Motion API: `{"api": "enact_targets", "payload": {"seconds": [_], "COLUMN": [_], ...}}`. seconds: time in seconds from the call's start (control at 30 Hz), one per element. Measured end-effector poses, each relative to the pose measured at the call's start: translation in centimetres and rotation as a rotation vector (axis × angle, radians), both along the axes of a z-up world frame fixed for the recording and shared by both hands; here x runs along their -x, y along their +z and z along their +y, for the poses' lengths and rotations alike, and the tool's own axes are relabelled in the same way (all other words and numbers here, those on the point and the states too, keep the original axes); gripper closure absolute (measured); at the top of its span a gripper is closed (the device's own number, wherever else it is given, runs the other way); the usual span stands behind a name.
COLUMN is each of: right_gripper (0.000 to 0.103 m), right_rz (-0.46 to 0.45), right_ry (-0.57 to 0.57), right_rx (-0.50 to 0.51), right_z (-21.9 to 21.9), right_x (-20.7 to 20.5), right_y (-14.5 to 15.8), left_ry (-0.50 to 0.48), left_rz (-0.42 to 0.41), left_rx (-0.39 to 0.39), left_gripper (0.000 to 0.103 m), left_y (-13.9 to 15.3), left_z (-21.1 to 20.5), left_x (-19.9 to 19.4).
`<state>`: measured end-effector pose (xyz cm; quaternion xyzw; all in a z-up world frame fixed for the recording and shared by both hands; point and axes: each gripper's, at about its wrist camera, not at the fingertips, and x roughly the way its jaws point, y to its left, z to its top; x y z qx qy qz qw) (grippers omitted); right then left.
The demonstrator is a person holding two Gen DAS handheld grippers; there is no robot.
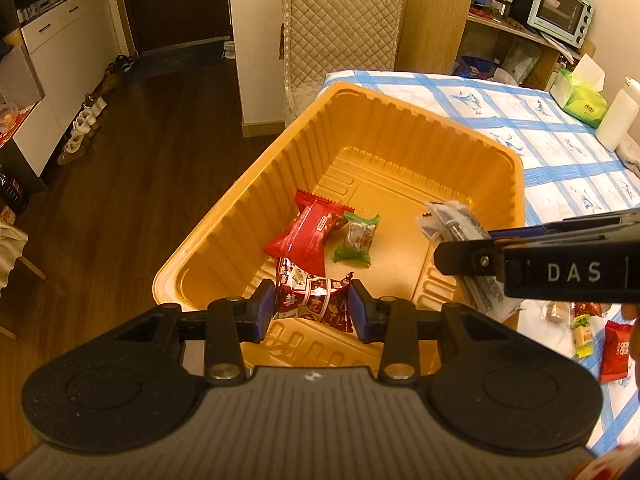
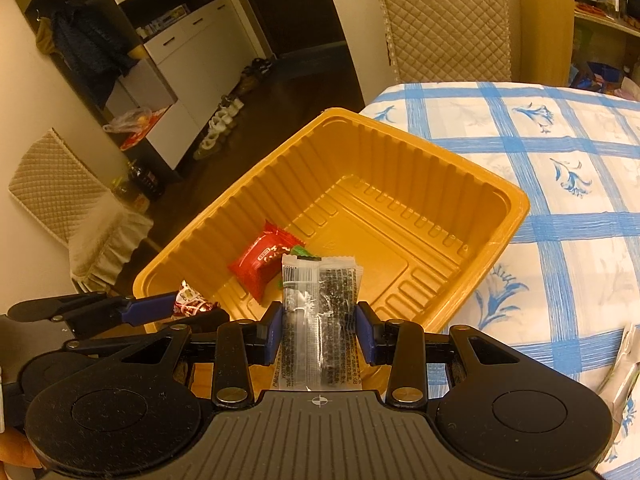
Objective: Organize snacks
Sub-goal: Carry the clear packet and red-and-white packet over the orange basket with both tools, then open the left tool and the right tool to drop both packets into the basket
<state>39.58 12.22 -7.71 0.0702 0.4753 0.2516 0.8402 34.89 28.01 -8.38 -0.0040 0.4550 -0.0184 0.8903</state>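
Observation:
An orange plastic tray point(image 1: 400, 120) sits at the table's corner, also in the right wrist view point(image 2: 400, 140). Inside lie a red snack packet point(image 1: 308, 236) and a green-wrapped candy point(image 1: 356, 240). My left gripper point(image 1: 312, 308) is shut on a dark red patterned snack packet point(image 1: 316, 296), held over the tray's near wall. My right gripper point(image 2: 318, 330) is shut on a clear packet with black contents point(image 2: 320, 320), held over the tray's near edge; it shows in the left wrist view point(image 1: 460, 236) at the right.
Loose snacks point(image 1: 588, 328) lie on the blue-checked tablecloth point(image 1: 560, 128) at the right. A tissue pack point(image 1: 584, 100) and a white bottle point(image 1: 616, 116) stand further back. A quilted chair point(image 1: 340, 32) stands behind the tray; wooden floor lies to the left.

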Motion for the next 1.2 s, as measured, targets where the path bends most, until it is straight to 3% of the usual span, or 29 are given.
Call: {"api": "enact_targets", "payload": {"seconds": [0.13,0.9,1.0,1.07,1.2], "right_gripper": [0.064,0.064,0.056,0.039,0.036], "right_rz": [0.000,0.011,0.022,0.005,-0.026], "right_ry": [-0.002,-0.035,-0.051,-0.054,-0.050], "right_rx": [0.001,-0.014,-0.035,-0.038,-0.042], "right_z": [0.1,0.5,0.3,0.1,-0.1], "right_x": [0.0,-0.7,-1.0,-0.9,-0.8], "right_y": [-0.1,-0.7,-0.7,-0.4,0.3], "left_ry": [0.001,0.017,0.018,0.020,0.023], "left_rz": [-0.008,-0.033,-0.038,-0.038,-0.046], "left_rx": [-0.003,-0.007,-0.008,-0.008,-0.009], "left_gripper": [0.061,0.050,0.049,0.046,0.042], "left_y": [0.0,0.8,0.9,1.0,1.3], "left_z": [0.2,1.3,1.2,1.2,1.2], "left_x": [0.2,0.7,0.8,0.9,1.1]}}
